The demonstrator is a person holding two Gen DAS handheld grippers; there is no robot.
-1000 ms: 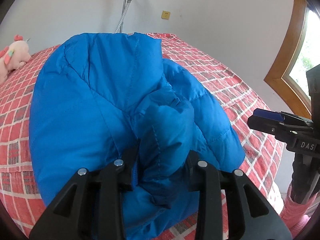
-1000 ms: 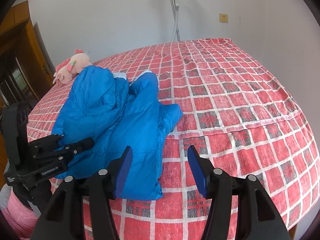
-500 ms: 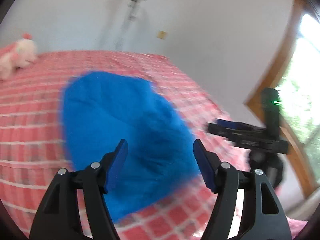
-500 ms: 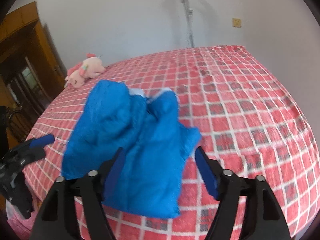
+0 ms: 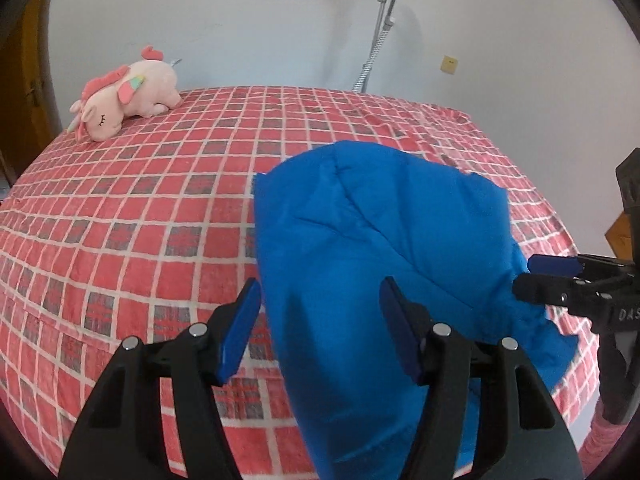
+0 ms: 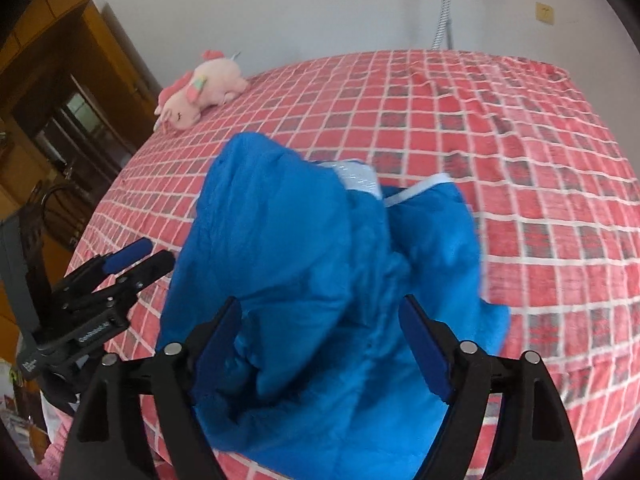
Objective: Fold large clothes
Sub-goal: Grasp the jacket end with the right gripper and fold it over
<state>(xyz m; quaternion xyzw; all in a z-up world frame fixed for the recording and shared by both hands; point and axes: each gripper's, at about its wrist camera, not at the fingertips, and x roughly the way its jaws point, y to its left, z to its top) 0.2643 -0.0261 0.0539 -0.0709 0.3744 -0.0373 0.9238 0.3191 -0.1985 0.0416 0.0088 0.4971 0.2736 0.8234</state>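
A blue padded jacket (image 5: 380, 248) lies folded in a bundle on the bed near its front edge; it also shows in the right wrist view (image 6: 320, 272), with a pale lining at its far end. My left gripper (image 5: 320, 320) is open and empty, hovering above the jacket's near left edge. It also shows in the right wrist view (image 6: 136, 260) left of the jacket. My right gripper (image 6: 320, 340) is open and empty, held above the jacket's near part. It shows in the left wrist view (image 5: 548, 276) at the jacket's right edge.
The bed (image 5: 140, 220) has a red checked cover. A pink plush unicorn (image 5: 124, 92) lies at its far left corner. A metal crutch (image 5: 380, 20) leans on the white wall behind. A wooden cabinet (image 6: 60, 100) stands left of the bed.
My left gripper has let go of the jacket fold, opened and drawn back to the left. My right gripper has moved left over the jacket. The jacket now lies on the bed.
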